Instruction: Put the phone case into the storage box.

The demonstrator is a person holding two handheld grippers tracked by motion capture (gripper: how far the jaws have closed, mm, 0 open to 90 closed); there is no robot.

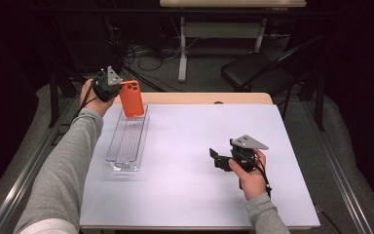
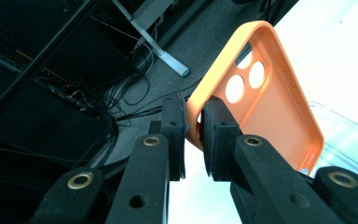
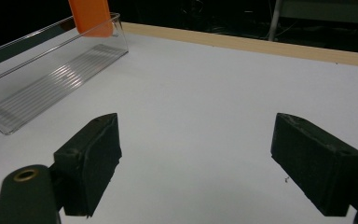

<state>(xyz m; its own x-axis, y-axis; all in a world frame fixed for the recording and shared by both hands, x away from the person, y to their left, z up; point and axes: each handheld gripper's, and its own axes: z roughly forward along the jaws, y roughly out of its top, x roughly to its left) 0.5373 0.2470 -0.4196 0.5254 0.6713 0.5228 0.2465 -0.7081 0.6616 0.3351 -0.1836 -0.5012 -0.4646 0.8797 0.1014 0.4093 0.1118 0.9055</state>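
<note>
The orange phone case [image 1: 132, 98] is what we are carrying, and it hangs upright over the far end of the clear tray [image 1: 126, 141]. Working down in size, the white table top [image 1: 185, 161] comes first, spread wide beneath both our hands. Next is the tray, a long see-through trough with a ribbed floor that lies lengthwise along the left part of the table. Then the case itself, with its lower edge dipping into the tray's far end; we cannot tell whether it touches the floor yet. Our left gripper [image 2: 193, 135] pinches one rim of the case near the camera cut-outs, jaws pressed tight on that thin wall. Our right gripper [image 1: 219, 158] rests low over the table on the right, well apart from the tray, its jaws spread wide with nothing between them.

We judge the step in hand to be lowering the case into the tray. The next move calls for bringing it down between the side walls, tilting it to lie along the ribbed floor, and only then easing the pinch so it does not tip over the rim.
</note>
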